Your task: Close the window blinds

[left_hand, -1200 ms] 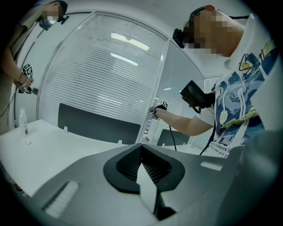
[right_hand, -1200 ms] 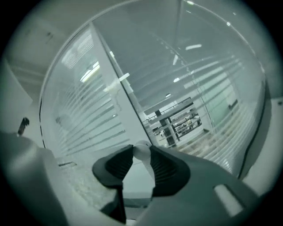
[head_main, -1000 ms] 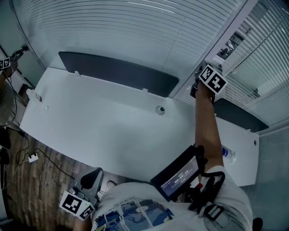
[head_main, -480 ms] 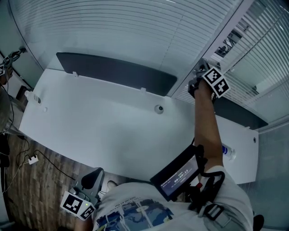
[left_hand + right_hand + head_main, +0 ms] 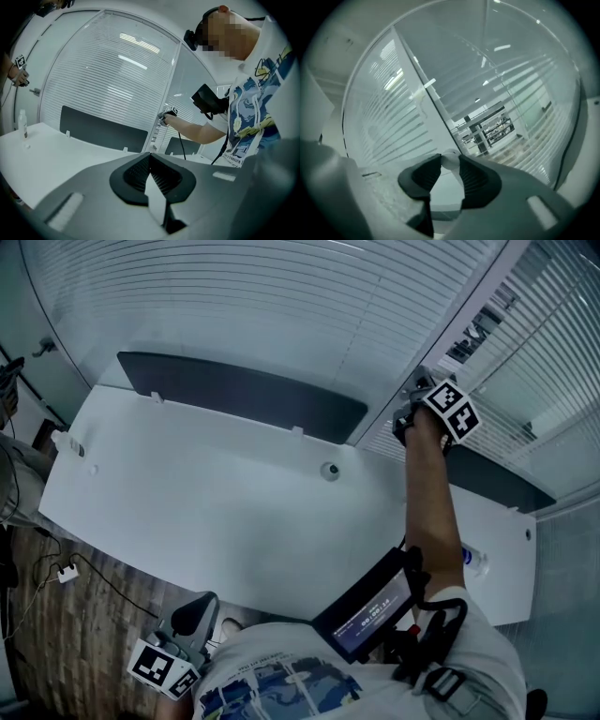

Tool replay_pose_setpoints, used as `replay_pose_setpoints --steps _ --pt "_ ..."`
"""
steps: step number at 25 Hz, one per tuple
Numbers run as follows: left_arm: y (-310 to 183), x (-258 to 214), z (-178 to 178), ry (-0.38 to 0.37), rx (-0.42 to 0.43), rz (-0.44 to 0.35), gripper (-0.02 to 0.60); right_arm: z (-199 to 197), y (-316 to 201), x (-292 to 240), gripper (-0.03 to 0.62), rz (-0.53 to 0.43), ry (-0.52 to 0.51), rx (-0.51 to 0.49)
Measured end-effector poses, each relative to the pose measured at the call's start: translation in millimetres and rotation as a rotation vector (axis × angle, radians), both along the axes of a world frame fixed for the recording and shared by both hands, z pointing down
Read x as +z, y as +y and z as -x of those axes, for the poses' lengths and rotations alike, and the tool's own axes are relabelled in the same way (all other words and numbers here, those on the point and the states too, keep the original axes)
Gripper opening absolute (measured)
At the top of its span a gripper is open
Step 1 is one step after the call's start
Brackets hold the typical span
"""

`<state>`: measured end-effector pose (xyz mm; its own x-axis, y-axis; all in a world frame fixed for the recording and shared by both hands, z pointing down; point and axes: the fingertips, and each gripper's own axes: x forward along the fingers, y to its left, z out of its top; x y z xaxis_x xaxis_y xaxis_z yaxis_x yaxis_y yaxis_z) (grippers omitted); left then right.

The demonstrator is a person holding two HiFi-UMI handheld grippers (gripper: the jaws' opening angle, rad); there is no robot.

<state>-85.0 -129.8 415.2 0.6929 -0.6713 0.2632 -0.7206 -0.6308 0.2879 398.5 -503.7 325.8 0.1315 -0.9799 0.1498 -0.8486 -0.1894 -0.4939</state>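
White slatted blinds [image 5: 234, 306] cover the glass wall behind the desk. To the right of the window post [image 5: 459, 324], a second set of blinds [image 5: 548, 362] has gaps between its slats, and a room shows through. My right gripper [image 5: 414, 395] is raised against that post. In the right gripper view it [image 5: 450, 159] is shut on a small white knob [image 5: 450, 158] next to the post. My left gripper [image 5: 199, 606] hangs low by my left hip, below the desk edge. Its jaws [image 5: 150, 155] are shut with nothing between them.
A long white desk [image 5: 216, 512] lies between me and the window, with a dark divider panel [image 5: 244, 390] along its far edge and a cable hole [image 5: 329, 469]. A plastic bottle [image 5: 473, 561] stands at the desk's right end. Cables and a plug [image 5: 66, 570] lie on the wood floor.
My right gripper has shifted slightly right and turned a little at the post, still on the knob. My left gripper has barely moved.
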Motion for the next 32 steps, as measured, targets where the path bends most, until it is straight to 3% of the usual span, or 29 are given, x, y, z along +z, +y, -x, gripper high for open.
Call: replay_pose_setpoints --steps 8,14,24,32 --pt "1 0 3 -0.004 -0.014 0.008 0.002 6 0 -4 0.121 0.158 0.474 0.072" --pt "0 -1 1 -0.005 -0.008 0.009 0.002 10 -1 -3 0.122 0.207 0.654 0.076" --pt "0 -6 2 -0.018 0.034 -0.003 0.002 27 27 1 0.123 0.135 0.596 -0.037" --pt "12 -13 8 -0.003 0.111 -0.035 0.002 112 109 49 0.094 0.189 0.63 -0.289"
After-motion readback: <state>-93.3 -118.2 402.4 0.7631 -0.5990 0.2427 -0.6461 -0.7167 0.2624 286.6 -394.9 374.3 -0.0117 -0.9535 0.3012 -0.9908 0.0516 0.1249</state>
